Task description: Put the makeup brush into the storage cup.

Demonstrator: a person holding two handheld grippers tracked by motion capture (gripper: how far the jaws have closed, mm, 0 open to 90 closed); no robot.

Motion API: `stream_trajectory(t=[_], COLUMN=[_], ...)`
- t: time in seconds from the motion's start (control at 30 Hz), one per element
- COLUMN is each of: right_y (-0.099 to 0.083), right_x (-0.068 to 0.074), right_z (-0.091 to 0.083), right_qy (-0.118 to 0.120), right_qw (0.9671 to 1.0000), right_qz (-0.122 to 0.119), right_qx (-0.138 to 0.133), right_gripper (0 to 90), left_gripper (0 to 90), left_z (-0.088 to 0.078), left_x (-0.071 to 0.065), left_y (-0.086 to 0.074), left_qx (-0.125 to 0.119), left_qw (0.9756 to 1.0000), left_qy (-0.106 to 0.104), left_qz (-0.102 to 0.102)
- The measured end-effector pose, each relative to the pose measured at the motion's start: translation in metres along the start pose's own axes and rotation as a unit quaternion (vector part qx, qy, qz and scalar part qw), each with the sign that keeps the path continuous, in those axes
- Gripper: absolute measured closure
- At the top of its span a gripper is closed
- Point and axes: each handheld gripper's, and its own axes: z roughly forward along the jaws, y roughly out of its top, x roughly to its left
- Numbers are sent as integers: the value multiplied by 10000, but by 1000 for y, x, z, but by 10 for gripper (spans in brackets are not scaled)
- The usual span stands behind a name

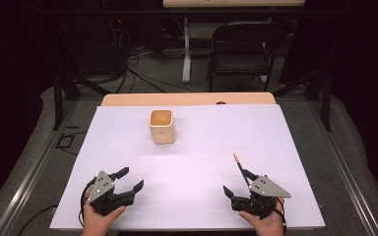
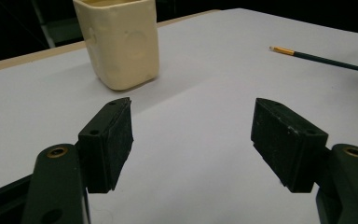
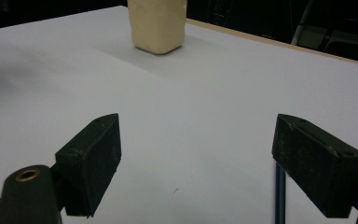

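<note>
Now, left tongs [image 1: 131, 179]: wide, empty, 7 o'clock.
Right tongs [image 1: 236, 182]: wide, empty, beside pencil [image 1: 239, 167].
Cup [image 1: 161, 126]: upright, 12 o'clock on counter [image 1: 192, 162].

a lab recording booth. dark curtains [image 1: 10, 73] surround a white-covered table [image 1: 197, 196]. cables [image 1: 142, 73] trail across the floor beside a folding chair [image 1: 241, 49].

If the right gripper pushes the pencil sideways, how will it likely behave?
The pencil is thin and lies flat on the white table, so it probably rolls or slides. It looks light and stiff. The open right gripper would need a close, careful pinch.
</note>
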Motion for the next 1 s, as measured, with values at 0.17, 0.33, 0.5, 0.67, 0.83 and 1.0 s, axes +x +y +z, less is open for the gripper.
stream_trajectory(t=[0.17,0.33,0.5,0.67,0.83,1.0], right_y=[2,2,2,4,7,11], right_x=[1,2,4,4,5,5], right_z=[1,3,3,4,6,9], right_qy=[44,81,116,126,97,74], right_qw=[10000,9998,9996,9994,9988,9969], right_qz=[-26,-88,-88,-100,-137,-197], right_qx=[79,183,253,293,467,758], right_gripper=[148,147,147,147,147,148], left_gripper=[296,296,296,296,296,296], left_z=[-1,-2,-2,-2,-4,-5], left_x=[2,2,1,1,1,2], left_y=[-2,-1,-1,-1,0,-1], left_qx=[73,70,90,123,127,205], left_qw=[10000,9999,9999,9999,9999,9997], left_qy=[7,35,40,26,74,107], left_qz=[-61,-78,-66,-45,-47,-69])
